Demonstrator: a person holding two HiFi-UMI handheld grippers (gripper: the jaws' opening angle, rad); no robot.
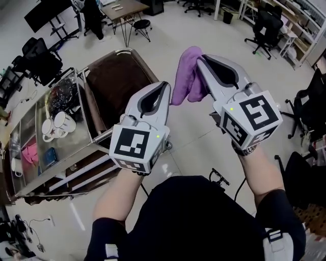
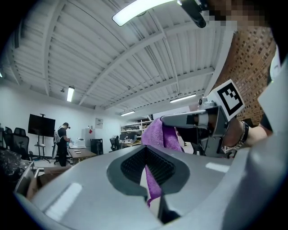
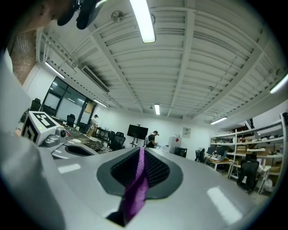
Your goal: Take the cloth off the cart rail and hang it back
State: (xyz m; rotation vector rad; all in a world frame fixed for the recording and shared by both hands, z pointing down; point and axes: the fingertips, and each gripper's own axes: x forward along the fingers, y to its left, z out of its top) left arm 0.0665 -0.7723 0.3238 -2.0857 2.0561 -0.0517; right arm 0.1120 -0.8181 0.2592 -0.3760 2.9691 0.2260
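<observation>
Soft purple fabric cloth (image 1: 187, 76): clear of the rounded metal rail (image 1: 127, 50) of the steel cart (image 1: 76, 172), held in the air to the cart's right. Left gripper (image 1: 167, 85) and right gripper (image 1: 198, 59): each clamped on a fold of the cloth. Removal appears done; rehanging over the rail remains.

Head view: two white mugs (image 1: 57, 125) side by side at left; a black office chair (image 1: 38, 61) upper left, another (image 1: 265, 25) upper right; a wooden surface (image 1: 122, 9) with a black stool (image 1: 142, 24) beside it; pale floor (image 1: 192, 133). Gripper views: monitor (image 2: 41, 125), standing person (image 2: 61, 140), ceiling strip light (image 3: 143, 20), shelving (image 3: 261, 143).
</observation>
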